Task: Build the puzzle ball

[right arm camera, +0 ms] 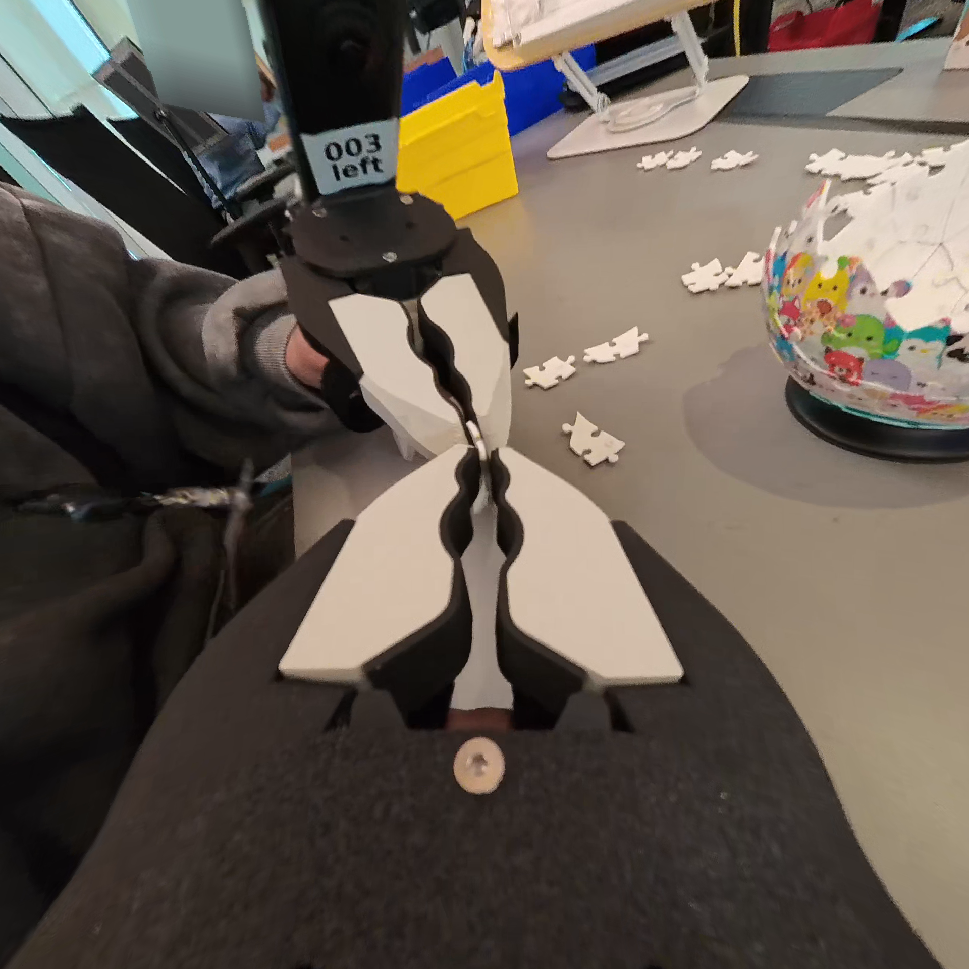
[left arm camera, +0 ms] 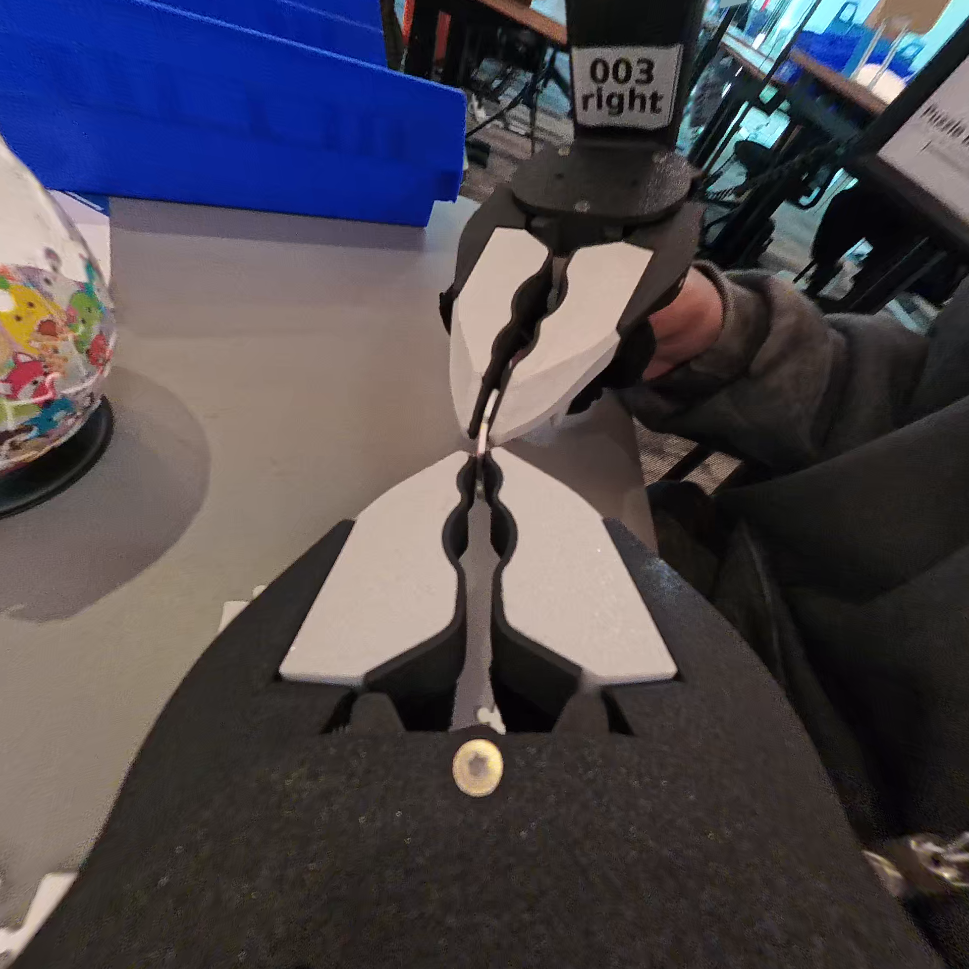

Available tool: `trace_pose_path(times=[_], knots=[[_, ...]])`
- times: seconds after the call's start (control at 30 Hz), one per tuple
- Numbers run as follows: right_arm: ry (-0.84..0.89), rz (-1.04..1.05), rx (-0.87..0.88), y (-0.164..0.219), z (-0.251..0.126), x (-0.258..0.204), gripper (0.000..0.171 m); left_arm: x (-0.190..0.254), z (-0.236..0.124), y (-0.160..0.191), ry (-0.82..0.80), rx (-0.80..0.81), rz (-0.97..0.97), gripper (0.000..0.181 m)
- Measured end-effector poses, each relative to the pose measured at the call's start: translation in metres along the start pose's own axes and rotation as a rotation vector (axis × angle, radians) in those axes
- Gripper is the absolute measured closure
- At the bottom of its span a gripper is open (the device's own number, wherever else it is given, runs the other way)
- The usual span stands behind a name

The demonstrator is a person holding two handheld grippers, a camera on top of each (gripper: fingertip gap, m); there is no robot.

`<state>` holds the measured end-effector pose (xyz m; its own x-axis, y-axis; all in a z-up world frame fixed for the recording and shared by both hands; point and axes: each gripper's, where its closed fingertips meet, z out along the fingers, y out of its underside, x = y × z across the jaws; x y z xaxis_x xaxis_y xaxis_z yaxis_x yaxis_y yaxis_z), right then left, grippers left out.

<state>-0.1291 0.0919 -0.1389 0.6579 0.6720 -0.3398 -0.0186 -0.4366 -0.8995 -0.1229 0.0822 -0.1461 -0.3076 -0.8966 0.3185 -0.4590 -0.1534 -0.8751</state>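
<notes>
The puzzle ball stands part-built on a black ring stand at the right, colourful below and open, showing white inner sides, above. It also shows at the left edge of the left wrist view. My left gripper and right gripper meet tip to tip above the table's near edge. Each is shut on a small white puzzle piece, seen edge-on. I cannot tell whether it is one piece or two joined. Each gripper also shows in the other's view: the right and the left.
Several loose white pieces lie face down on the grey table between the grippers and the ball, more farther back. A yellow bin, blue bins and a white stand sit behind. A sleeve is at the right. Only a small space, under 4 cm, lies between the two pairs of fingers.
</notes>
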Motion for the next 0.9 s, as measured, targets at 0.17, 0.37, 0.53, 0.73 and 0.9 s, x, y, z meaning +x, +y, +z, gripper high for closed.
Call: trace_pose_path(times=[0.17, 0.37, 0.53, 0.73, 0.9], knots=[[-0.053, 0.059, 0.095, -0.014, -0.006, -0.005, 0.168, 0.006, -0.005, -0.011, 0.075, 0.064, -0.094, 0.179], [-0.037, 0.101, 0.127, -0.015, -0.012, 0.003, 0.157, -0.001, -0.013, -0.021, 0.095, 0.142, -0.174, 0.179], [-0.036, 0.079, 0.090, -0.011, -0.008, 0.000, 0.169, 0.000, -0.010, -0.020, 0.119, 0.166, -0.212, 0.179], [-0.017, 0.049, 0.100, -0.015, -0.011, 0.000, 0.169, 0.004, -0.002, -0.011, 0.118, 0.108, -0.162, 0.179], [-0.005, 0.066, 0.137, -0.019, -0.016, 0.004, 0.169, -0.008, -0.016, -0.018, 0.141, 0.162, -0.211, 0.172]])
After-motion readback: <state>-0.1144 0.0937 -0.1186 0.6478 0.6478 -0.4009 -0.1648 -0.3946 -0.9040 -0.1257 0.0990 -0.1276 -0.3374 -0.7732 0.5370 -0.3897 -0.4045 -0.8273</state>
